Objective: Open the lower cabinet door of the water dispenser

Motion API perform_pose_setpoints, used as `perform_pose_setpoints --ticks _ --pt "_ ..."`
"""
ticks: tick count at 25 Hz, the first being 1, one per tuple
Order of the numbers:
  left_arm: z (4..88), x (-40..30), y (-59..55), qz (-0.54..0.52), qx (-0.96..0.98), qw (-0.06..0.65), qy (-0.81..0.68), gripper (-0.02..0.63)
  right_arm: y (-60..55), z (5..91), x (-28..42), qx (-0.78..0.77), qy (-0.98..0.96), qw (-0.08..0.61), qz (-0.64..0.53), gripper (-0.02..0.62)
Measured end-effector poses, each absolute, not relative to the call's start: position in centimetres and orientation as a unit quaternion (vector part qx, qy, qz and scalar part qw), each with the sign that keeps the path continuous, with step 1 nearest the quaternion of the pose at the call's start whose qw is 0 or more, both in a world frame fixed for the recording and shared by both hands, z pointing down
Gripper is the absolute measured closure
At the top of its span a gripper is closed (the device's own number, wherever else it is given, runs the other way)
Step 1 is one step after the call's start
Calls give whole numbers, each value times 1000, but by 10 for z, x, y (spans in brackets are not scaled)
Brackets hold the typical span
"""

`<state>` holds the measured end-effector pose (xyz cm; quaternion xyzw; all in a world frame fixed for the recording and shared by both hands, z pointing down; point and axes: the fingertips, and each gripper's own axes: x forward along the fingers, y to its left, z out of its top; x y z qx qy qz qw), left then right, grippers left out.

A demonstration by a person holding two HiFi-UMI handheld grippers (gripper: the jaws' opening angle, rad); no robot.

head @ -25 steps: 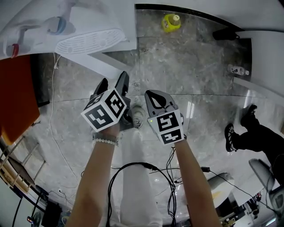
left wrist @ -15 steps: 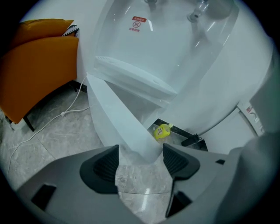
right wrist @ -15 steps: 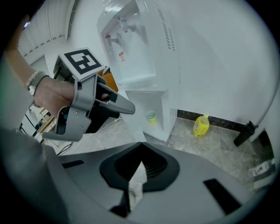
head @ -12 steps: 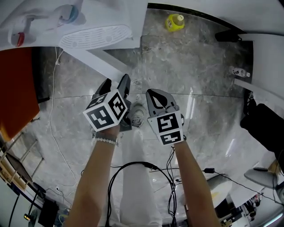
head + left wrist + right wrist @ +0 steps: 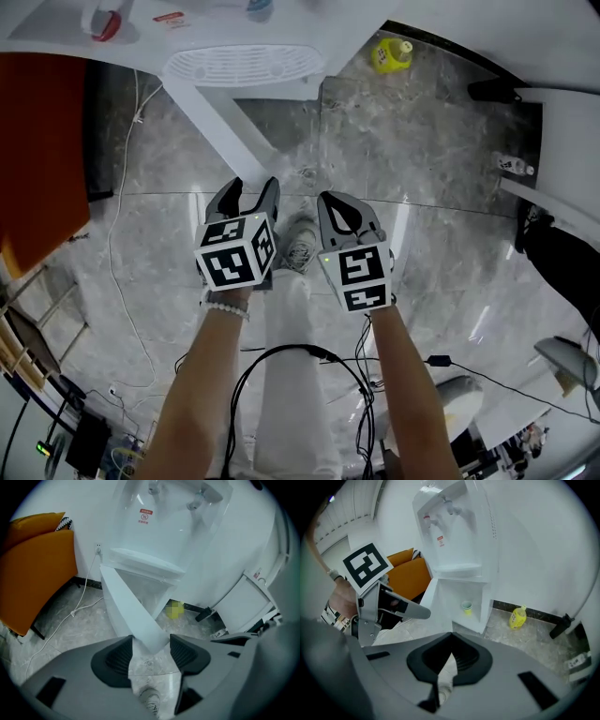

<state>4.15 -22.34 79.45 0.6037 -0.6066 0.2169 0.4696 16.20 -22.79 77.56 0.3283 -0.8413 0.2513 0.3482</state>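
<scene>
The white water dispenser point(image 5: 454, 550) stands against the wall, and its drip tray point(image 5: 244, 66) shows at the top of the head view. Its lower cabinet door point(image 5: 230, 122) is swung wide open toward me. A green cup point(image 5: 466, 606) sits inside the cabinet. My left gripper point(image 5: 251, 190) hangs just short of the door's free edge point(image 5: 140, 630). Its jaws are closing, the door lies beyond them and nothing is between the pads. My right gripper point(image 5: 342, 202) hangs beside it, shut and empty, also seen in its own view point(image 5: 449, 651).
An orange chair point(image 5: 37, 159) stands to the left of the dispenser, and a white cord point(image 5: 122, 187) runs along the floor. A yellow bottle point(image 5: 392, 54) and a small bottle point(image 5: 514, 166) lie on the marble floor. Another person's dark leg point(image 5: 562, 253) is at the right. Black cables point(image 5: 281, 366) lie near my feet.
My left gripper has rolled so that its marker cube faces me more squarely, and its jaws have narrowed. Both grippers have drifted slightly. The other person's feet have left the right side.
</scene>
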Motion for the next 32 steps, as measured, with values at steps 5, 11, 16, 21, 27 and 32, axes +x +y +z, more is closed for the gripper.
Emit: perform_pose_setpoints --ticks 5,11,16,21,27,32 --pt "793 20 -197 230 612 455 -605 362 -216 769 141 325 -843 351 246 591" --pt "790 -10 -169 242 610 435 -616 408 -203 762 114 325 -842 353 246 591" --pt "789 -46 -146 258 598 424 -629 423 -187 760 93 309 -845 367 236 591" --pt "786 -90 -128 264 573 414 -656 436 -177 754 70 292 -852 370 227 591" --pt "786 -144 -117 268 544 396 -689 465 -170 751 51 283 -855 378 217 591" --pt "787 -182 -118 270 528 383 -708 491 -166 749 40 279 -855 381 213 591"
